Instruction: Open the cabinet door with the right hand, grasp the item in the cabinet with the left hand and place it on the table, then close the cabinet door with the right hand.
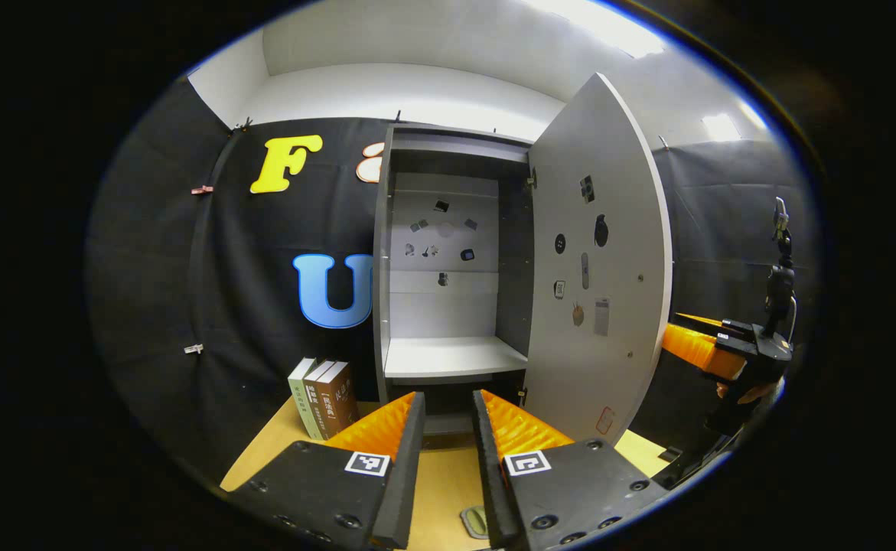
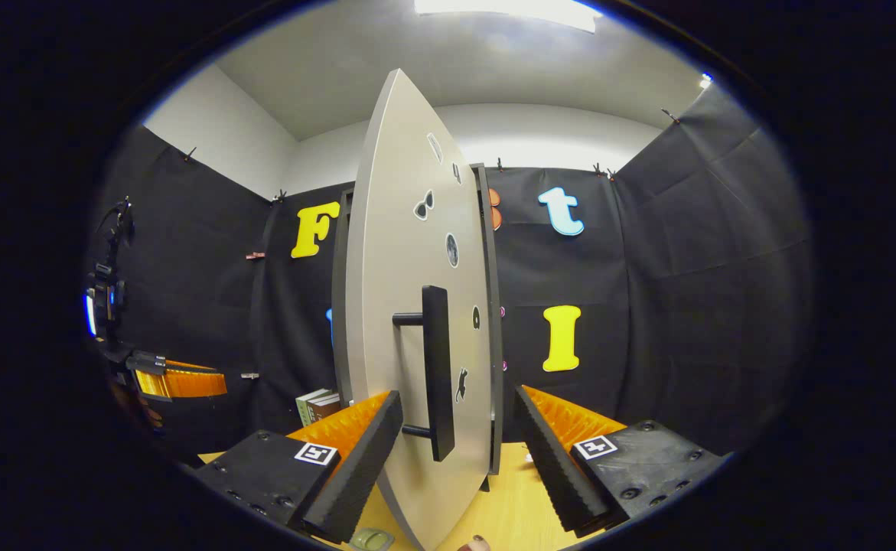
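Door [image 2: 409, 306] swung open, right gripper [image 2: 455, 451] fingers apart astride handle [image 2: 436, 367] at 12; left gripper [image 1: 448, 451] fingers apart, item on bench [image 1: 448, 482] at 6, likely door closing next.

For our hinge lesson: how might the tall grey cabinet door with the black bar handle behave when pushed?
The tall grey cabinet door looks a flat rigid panel, so probably stiff. Hinged along one edge, it should swing, not tip.

Bright overhead light, sharp focus, heavy fisheye bend.
Ceiling panels [image 2: 509, 11] glare white; the cabinet door [image 2: 409, 306] bows at the edges; the cabinet's [image 1: 448, 268] lower recess looks dim, perhaps shadowed.
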Motion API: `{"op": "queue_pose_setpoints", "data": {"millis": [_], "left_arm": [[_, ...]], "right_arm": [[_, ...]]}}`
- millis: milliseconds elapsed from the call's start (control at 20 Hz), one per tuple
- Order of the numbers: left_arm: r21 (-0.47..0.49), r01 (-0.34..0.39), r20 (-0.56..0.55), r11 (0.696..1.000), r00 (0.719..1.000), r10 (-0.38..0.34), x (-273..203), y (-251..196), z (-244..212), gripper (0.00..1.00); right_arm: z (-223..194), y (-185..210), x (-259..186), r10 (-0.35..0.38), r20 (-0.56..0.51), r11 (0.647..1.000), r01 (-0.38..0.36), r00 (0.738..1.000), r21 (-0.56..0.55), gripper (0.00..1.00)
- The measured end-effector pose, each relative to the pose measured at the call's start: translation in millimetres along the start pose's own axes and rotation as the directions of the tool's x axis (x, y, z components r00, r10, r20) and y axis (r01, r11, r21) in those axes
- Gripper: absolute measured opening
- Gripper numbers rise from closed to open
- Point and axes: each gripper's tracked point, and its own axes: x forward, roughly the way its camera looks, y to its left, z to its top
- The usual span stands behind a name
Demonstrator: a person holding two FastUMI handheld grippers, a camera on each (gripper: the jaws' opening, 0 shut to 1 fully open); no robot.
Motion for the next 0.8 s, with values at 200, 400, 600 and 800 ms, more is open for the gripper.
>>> {"op": "queue_pose_setpoints", "data": {"millis": [200, 400, 600, 800], "left_arm": [[0.003, 0.05, -0.014, 0.999, 0.999, -0.05, 8.3, 47.4, -4.9, 0.4], [0.016, 0.055, -0.033, 0.998, 0.998, -0.055, 9.0, 92.0, -13.7, 0.4], [-0.004, 0.037, -0.041, 0.999, 0.998, -0.037, 7.2, 126.3, -14.0, 0.4], [0.007, 0.026, -0.023, 1.0, 0.999, -0.026, 7.0, 133.4, -3.3, 0.4]], "right_arm": [[-12.0, 55.8, 22.1, -0.028, -0.006, 1.0, 0.028, 1.0, 0.012, 0.96], [-25.8, 122.0, 62.2, 0.024, -0.02, 1.0, -0.024, 1.0, -0.011, 0.96], [-37.5, 175.4, 100.2, 0.086, -0.023, 0.996, -0.087, 0.996, -0.027, 0.98], [-28.8, 175.5, 97.3, 0.091, -0.009, 0.995, -0.091, 0.996, -0.034, 0.97]]}}
